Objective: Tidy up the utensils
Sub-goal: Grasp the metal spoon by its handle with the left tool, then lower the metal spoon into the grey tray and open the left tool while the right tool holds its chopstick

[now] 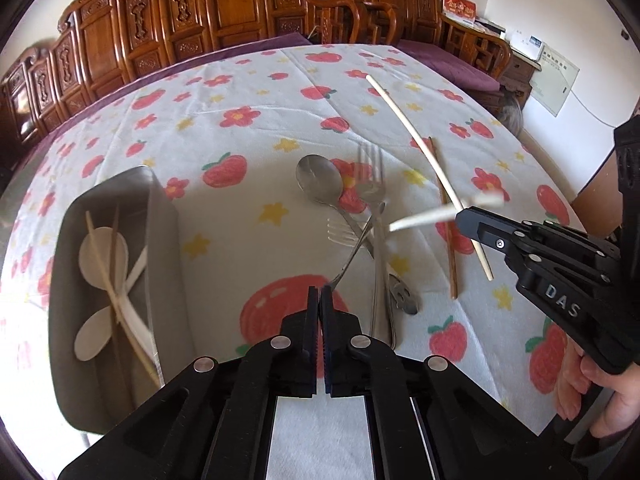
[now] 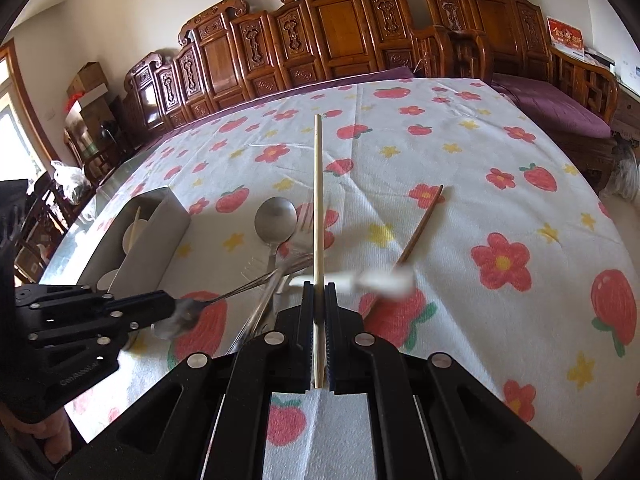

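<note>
both tools are clamped: left tool (image 1: 319, 294) on a metal fork's handle (image 1: 352, 254), right tool (image 2: 319, 292) on a pale chopstick (image 2: 318, 208); next, carry them into the grey tray (image 1: 160, 216) at the table's left edge.

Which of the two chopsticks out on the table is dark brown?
The dark chopstick lying flat on the cloth; the pale chopstick is clamped upright in the right gripper.

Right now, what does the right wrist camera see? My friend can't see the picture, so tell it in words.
The right claw is shut on a pale chopstick that points away over a flowered tablecloth. At left, the left claw grips a metal utensil handle beside a spoon; a brown chopstick lies right, a gray box far left.
</note>
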Motion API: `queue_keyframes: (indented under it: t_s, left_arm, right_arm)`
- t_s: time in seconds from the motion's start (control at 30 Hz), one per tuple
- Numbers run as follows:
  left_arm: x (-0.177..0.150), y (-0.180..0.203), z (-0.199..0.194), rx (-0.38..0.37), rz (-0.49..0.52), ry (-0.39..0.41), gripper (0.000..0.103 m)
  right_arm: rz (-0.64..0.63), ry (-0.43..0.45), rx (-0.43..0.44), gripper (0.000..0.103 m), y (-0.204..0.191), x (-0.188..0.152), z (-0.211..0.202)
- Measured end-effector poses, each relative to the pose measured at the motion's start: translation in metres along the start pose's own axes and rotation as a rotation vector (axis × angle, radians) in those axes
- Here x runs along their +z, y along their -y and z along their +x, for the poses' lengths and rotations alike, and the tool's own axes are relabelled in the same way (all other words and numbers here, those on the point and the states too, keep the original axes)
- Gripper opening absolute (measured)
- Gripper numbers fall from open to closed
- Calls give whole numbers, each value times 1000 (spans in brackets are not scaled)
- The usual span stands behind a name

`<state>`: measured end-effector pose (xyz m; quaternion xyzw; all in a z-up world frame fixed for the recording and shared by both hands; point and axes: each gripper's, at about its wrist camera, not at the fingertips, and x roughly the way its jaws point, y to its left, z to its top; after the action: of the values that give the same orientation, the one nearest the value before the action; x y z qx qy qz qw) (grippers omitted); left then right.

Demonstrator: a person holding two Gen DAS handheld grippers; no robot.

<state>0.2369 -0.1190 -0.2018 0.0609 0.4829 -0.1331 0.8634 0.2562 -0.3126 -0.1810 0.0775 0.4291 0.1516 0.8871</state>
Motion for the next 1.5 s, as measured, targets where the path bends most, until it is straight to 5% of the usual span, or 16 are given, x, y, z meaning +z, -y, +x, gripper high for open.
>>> queue_keyframes:
  t_s: [0.97,1.5]
  left_arm:
    - [-22,-86,-80,152,-115,148,0]
    - [-31,-151,-63,301,-245,125,0]
  right_arm:
    - [-119,-6,77,6,-62,-16,-14]
    - [-157,-14,138,6,-89,-20,-11]
